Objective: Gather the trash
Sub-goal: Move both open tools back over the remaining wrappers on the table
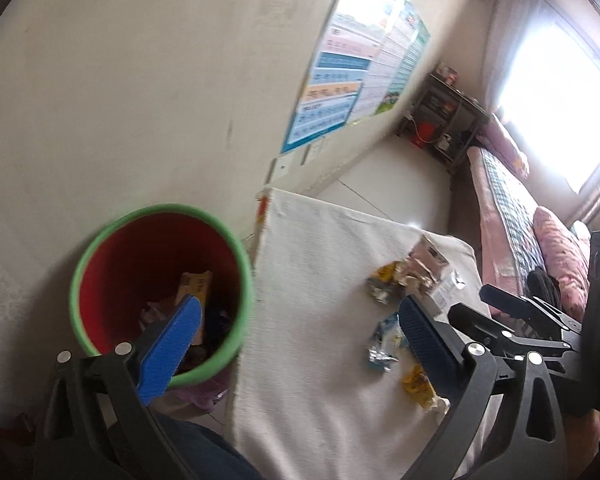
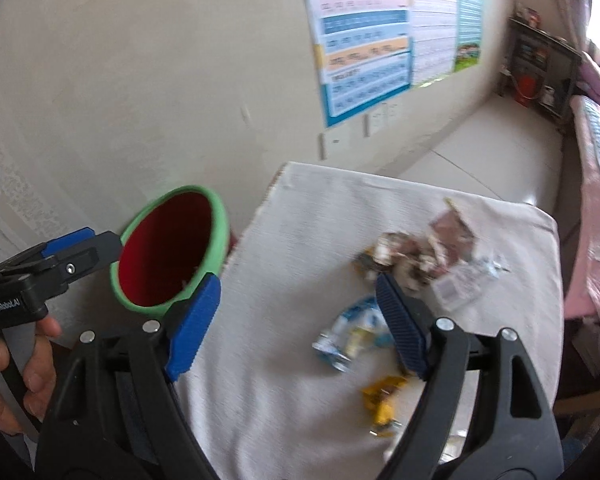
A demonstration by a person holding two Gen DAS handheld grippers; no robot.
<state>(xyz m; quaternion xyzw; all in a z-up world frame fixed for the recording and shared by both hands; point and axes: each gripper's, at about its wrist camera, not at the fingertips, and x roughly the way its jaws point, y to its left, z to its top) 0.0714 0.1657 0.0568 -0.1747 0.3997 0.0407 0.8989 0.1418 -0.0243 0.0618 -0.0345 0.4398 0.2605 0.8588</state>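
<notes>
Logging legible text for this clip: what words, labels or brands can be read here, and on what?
"GenRobot.AI": on the black body of the left gripper, seen in the right wrist view.
Wall posters: rows of print, too blurred to read.
Wrappers on the white cloth: print too blurred to read.

A bin (image 2: 172,250) is set at nine o'clock of the table (image 2: 300,208), against the wall (image 2: 140,80). Wrappers (image 2: 400,300) are scattered on the table toward three o'clock. More trash (image 1: 196,292) is held in the bin.
</notes>
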